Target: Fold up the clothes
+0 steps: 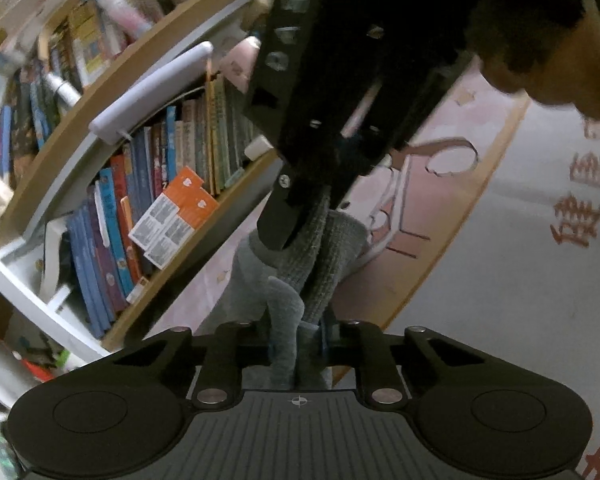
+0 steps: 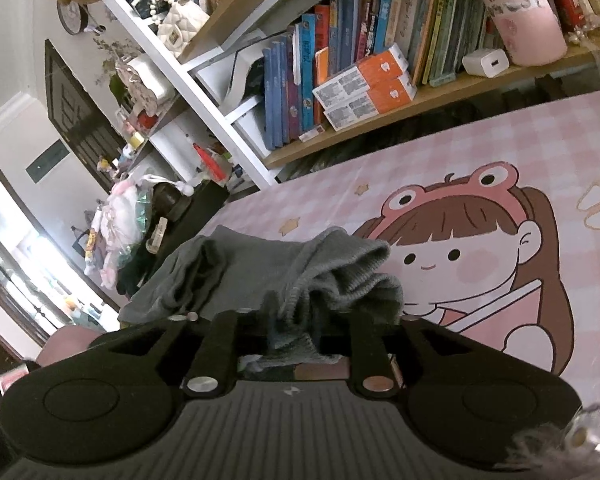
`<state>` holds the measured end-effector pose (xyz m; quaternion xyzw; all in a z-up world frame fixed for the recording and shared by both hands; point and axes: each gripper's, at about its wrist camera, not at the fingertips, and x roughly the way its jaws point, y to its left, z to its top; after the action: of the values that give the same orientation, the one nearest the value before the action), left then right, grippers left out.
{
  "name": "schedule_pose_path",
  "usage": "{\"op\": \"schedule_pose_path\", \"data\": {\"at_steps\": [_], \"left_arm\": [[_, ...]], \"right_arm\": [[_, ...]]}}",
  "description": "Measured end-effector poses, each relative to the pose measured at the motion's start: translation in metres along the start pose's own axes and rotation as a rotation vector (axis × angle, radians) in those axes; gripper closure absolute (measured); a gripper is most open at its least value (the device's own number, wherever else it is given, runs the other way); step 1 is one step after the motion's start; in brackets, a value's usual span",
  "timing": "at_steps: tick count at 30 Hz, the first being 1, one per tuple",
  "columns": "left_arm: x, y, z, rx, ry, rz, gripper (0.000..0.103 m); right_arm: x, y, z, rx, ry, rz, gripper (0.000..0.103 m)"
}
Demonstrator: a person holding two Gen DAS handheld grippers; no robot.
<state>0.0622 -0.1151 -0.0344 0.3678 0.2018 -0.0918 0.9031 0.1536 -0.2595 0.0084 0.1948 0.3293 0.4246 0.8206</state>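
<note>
Grey knit garment (image 2: 300, 276) pinched between both grippers (image 1: 296, 344) (image 2: 296, 336) over pink tablecloth (image 2: 480, 152)

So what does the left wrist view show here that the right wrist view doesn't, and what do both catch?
Only the left wrist view shows the other black claw body with the person's hand on it, and red characters printed on the white cloth.

Only the right wrist view shows the cartoon girl in a frog hat printed on the pink checked tablecloth, a cream quilted handbag and a pink patterned cylinder.

Both show the grey knitted garment bunched at the claws, the bookshelf and the orange-and-white boxes.
</note>
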Motion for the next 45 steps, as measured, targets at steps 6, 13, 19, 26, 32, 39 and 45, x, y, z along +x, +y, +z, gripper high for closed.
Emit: {"op": "schedule_pose_path", "data": {"at_steps": [6,13,19,26,32,39,45], "left_arm": [[-0.008,0.035,0.001,-0.188,-0.034,-0.041,0.086],[-0.022,0.083,-0.004,-0.389,-0.095,-0.067,0.087],[-0.04,0.125,-0.015,-0.538,-0.158,-0.075,0.087],[-0.055,0.166,-0.035,-0.678,-0.218,-0.076,0.087],[-0.067,0.196,-0.057,-0.758,-0.263,-0.045,0.087],[-0.091,0.245,-0.104,-0.907,-0.308,0.039,0.087],[-0.097,0.271,-0.173,-1.158,-0.253,0.102,0.085]], "right_arm": [[-0.006,0.005,0.0,-0.037,-0.059,0.037,0.059],[-0.01,0.014,-0.001,-0.111,-0.112,0.065,0.049],[-0.001,0.023,-0.008,-0.207,-0.11,-0.003,0.043],[0.025,0.046,-0.027,-0.354,-0.073,-0.077,0.038],[0.052,0.067,-0.041,-0.405,0.007,-0.068,0.038],[0.066,0.079,-0.044,-0.383,0.012,-0.053,0.037],[0.08,0.091,-0.047,-0.351,0.04,-0.026,0.037]]}}
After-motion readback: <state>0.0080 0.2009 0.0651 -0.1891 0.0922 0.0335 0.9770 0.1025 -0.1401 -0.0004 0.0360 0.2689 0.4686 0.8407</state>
